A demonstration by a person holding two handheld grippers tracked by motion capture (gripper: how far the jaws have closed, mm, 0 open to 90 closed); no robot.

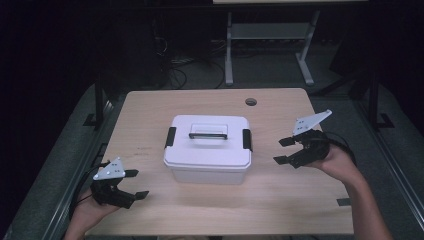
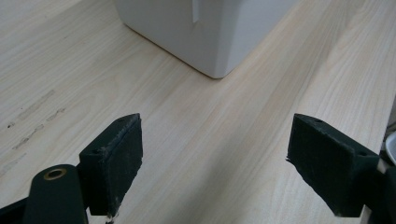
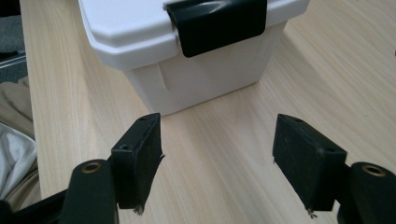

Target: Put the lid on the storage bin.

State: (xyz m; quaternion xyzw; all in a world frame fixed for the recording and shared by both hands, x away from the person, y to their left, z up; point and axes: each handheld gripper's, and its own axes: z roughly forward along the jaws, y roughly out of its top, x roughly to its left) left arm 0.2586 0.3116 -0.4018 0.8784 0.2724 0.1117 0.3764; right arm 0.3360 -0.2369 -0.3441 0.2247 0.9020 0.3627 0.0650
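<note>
**Right gripper lines up on the box's right-hand latch**

The right gripper, black and two-jawed with a grey three-cornered plate on top, hangs at the right of the high view with its jaws spread and nothing between them. It points toward the left of the frame, at the white plastic storage box with a flat lid that sits in the middle of the pale wooden table. The box's long axis runs left to right across the frame, so its two short ends face the two hands. Each short end carries a black clip latch; the one at the right end lies just beside the right gripper's tips, with a narrow strip of bare table between. In the right gripper view that same latch sits at upper centre, above and ahead of the open jaws, folded down over the lid's edge.

The left gripper, of the same build, rests at the lower left of the high view, jaws also released and empty. It stands farther from its own latch than the right one does, and its view looks at the box's lower front corner.

By my reading, the right hand is the nearer, and its latch lies straight ahead and slightly high.
</note>
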